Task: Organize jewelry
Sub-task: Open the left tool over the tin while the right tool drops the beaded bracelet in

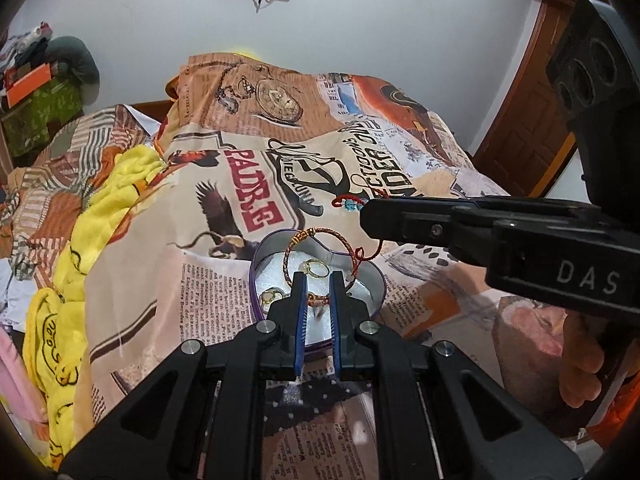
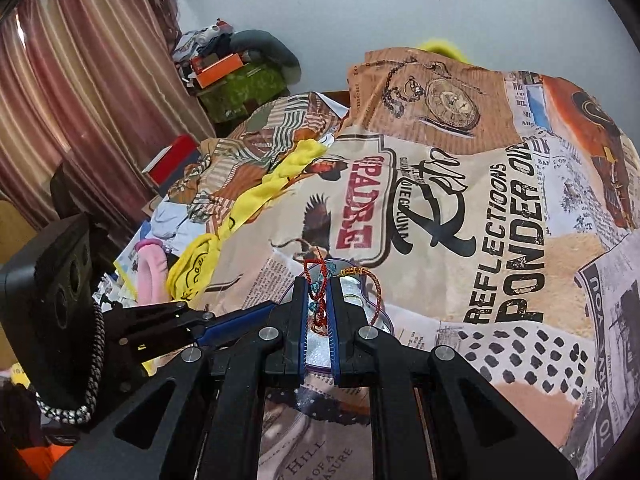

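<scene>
A heart-shaped tin (image 1: 256, 276) with a purple rim lies on the printed bedspread; inside are gold rings (image 1: 315, 269) and a braided brown-gold bracelet (image 1: 320, 236). My left gripper (image 1: 319, 280) hovers over the tin with its jaws a little apart around the bracelet's near part, not clearly pinching it. My right gripper (image 2: 319, 284) is shut on a red cord bracelet with turquoise beads (image 2: 318, 292), held above the tin (image 2: 352, 304). That cord bracelet also shows in the left wrist view (image 1: 350, 202), at the tip of the right gripper reaching in from the right.
The bedspread (image 2: 480, 208) covers a raised pillow mound behind the tin. A yellow blanket (image 1: 80, 248) lies bunched on the left. Boxes and clutter (image 2: 224, 76) sit by the curtain at the far left. A wooden door (image 1: 528, 112) stands right.
</scene>
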`<state>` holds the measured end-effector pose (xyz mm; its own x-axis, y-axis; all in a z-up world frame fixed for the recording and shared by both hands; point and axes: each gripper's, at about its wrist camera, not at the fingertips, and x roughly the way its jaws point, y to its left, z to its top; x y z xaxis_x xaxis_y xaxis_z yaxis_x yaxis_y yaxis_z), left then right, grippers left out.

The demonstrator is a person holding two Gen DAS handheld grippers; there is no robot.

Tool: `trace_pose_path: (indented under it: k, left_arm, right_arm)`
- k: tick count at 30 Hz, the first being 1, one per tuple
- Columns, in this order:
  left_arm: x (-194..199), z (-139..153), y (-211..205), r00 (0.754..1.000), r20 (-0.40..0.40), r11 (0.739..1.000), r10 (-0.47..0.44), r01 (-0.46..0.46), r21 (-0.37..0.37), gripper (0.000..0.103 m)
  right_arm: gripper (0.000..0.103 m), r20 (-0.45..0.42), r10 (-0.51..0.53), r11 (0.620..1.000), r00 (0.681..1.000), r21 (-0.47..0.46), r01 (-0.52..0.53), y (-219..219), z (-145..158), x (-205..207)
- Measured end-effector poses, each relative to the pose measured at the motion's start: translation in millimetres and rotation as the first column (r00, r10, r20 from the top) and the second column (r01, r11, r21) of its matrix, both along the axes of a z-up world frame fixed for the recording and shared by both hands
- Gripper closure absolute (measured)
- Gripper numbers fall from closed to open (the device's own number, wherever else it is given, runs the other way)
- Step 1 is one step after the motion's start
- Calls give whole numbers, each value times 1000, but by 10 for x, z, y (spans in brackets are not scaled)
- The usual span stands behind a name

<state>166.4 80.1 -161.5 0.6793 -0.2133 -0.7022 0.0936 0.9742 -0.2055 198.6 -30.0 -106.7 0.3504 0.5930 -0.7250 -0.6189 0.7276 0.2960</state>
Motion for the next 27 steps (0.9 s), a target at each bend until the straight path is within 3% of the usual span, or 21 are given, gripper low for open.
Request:
trace_pose_path:
  k: [5, 12, 23, 27]
  left_arm:
    - [-19, -10, 10, 1000, -2, 1000, 9, -9, 22, 93]
    - [-110, -9, 232, 997, -7, 997, 83, -83, 8, 75]
    - [-234, -48, 451, 990, -26, 991, 137, -137, 16, 72]
    - [-276, -46, 439, 990, -24, 990, 140, -139, 34, 62]
  right_arm:
    - [95, -9, -1, 1000, 1000, -5, 1, 14, -38, 32]
    - [95, -26, 9, 999, 1000, -30, -10, 59, -126, 41]
    - [95, -36, 34, 993, 999, -113, -38, 170, -254, 21]
    - [94, -47, 39, 988, 998, -147, -46, 202, -303, 12]
